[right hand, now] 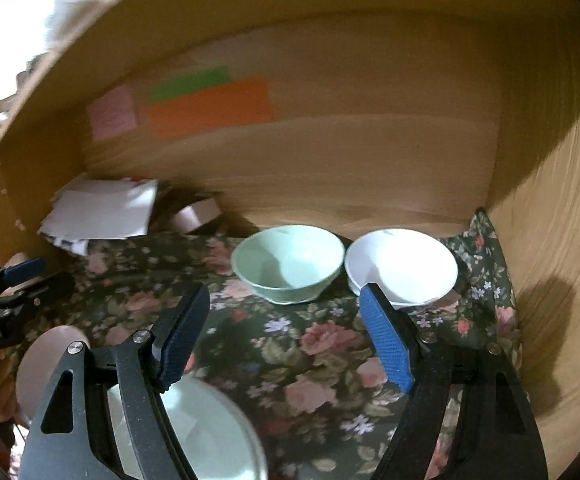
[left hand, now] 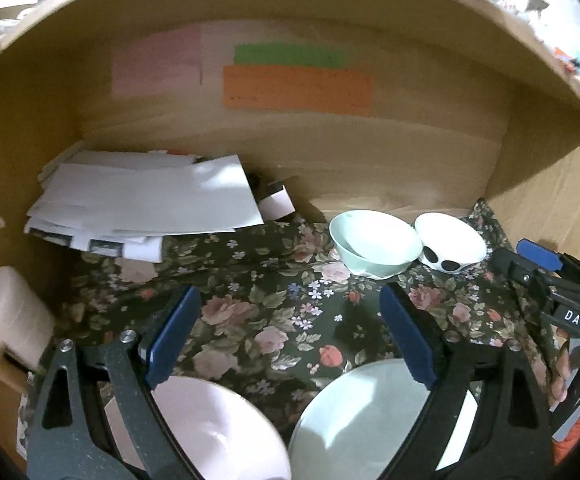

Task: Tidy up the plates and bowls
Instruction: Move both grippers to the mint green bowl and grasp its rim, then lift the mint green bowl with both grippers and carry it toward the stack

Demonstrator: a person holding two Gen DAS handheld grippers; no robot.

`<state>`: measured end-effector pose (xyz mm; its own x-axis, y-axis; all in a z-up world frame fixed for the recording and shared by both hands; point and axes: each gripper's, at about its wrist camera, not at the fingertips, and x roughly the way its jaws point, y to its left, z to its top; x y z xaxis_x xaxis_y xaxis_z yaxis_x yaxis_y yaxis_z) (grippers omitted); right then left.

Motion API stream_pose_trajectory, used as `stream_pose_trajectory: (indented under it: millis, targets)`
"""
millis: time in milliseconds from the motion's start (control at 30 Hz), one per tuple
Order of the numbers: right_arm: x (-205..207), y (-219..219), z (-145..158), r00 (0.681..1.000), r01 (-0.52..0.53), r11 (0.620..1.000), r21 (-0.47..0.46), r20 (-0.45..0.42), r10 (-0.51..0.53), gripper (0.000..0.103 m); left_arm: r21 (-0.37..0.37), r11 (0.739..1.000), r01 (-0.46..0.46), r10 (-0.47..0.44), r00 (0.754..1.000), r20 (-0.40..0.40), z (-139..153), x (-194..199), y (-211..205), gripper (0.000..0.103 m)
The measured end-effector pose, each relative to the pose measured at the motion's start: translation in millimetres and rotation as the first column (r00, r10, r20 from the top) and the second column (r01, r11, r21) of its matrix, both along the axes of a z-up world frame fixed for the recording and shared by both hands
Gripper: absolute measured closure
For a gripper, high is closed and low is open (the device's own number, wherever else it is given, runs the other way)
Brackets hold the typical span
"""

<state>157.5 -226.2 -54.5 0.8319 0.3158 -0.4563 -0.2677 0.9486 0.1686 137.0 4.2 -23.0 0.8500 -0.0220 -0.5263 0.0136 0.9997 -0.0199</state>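
Note:
Two bowls stand side by side at the back right of a floral cloth [left hand: 274,312]: a mint green bowl [left hand: 374,246] [right hand: 290,264] and a white bowl [left hand: 450,246] [right hand: 402,266] with black spots on its outside. Nearer lie a pink plate [left hand: 210,428] [right hand: 50,360] and a mint green plate [left hand: 370,412] [right hand: 194,432], flat on the cloth. My left gripper [left hand: 290,332] hangs open above the gap between the two plates, holding nothing. My right gripper [right hand: 286,336] is open and empty too, a short way in front of the bowls.
This is a wooden shelf compartment with a back wall [left hand: 330,152] bearing coloured sticky notes and a side wall [right hand: 562,240] on the right. A stack of white papers [left hand: 146,204] and a tape roll [right hand: 198,212] lie at the back left. A pink mug [left hand: 10,316] stands at the left.

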Motion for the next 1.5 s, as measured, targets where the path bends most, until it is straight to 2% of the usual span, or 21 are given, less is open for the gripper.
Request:
stream_pose_trajectory:
  millis: [267,367,500,567,700,833,1167,1267,1333,1433,1500]
  targets:
    - [57,-2,-25,0.997,0.009,1.0,0.007,-0.081,-0.009,0.028,0.043,0.999,-0.003,0.006,0.997,-0.075,-14,57,-17,0.011]
    - [80,-2,-36,0.991,0.003,0.999,0.035,-0.137,0.002,0.036,0.06,0.998,0.003,0.003,0.995,-0.101,-18,74,-21,0.011]
    - [109,-2,-52,0.971,-0.017,0.995,0.097,-0.236,0.04,0.051,0.087,0.996,0.008,0.003,0.992,-0.13,-24,94,-25,0.012]
    - [119,0,-59,0.961,-0.019,0.994,0.108,-0.271,0.048,0.054,0.1,0.995,0.014,0.0,0.99,-0.141,-27,102,-27,0.015]
    - [129,5,-69,0.946,-0.03,0.993,0.115,-0.317,0.066,0.056,0.11,0.993,0.049,-0.028,0.982,-0.188,-35,113,-30,0.03]
    - [134,8,-73,0.942,-0.019,0.993,0.119,-0.33,0.058,0.056,0.108,0.992,0.067,-0.04,0.972,-0.233,-44,122,-32,0.037]
    - [151,9,-84,0.916,0.007,0.99,0.14,-0.397,0.05,0.057,0.084,0.994,0.07,-0.046,0.966,-0.255,-50,128,-30,0.038]
    - [159,6,-91,0.9,0.01,0.987,0.162,-0.432,0.062,0.065,0.062,0.996,0.069,-0.05,0.962,-0.269,-51,130,-28,0.038]
    - [164,5,-95,0.89,0.004,0.986,0.165,-0.45,0.071,0.073,0.054,0.996,0.066,-0.049,0.96,-0.274,-51,130,-27,0.038]
    - [161,9,-94,0.894,-0.024,0.994,0.106,-0.443,0.068,0.08,0.049,0.997,0.064,-0.048,0.959,-0.28,-52,132,-26,0.038]
    - [153,14,-89,0.901,-0.052,0.996,0.067,-0.427,0.076,0.08,0.048,0.997,0.066,-0.049,0.956,-0.289,-54,133,-26,0.038]
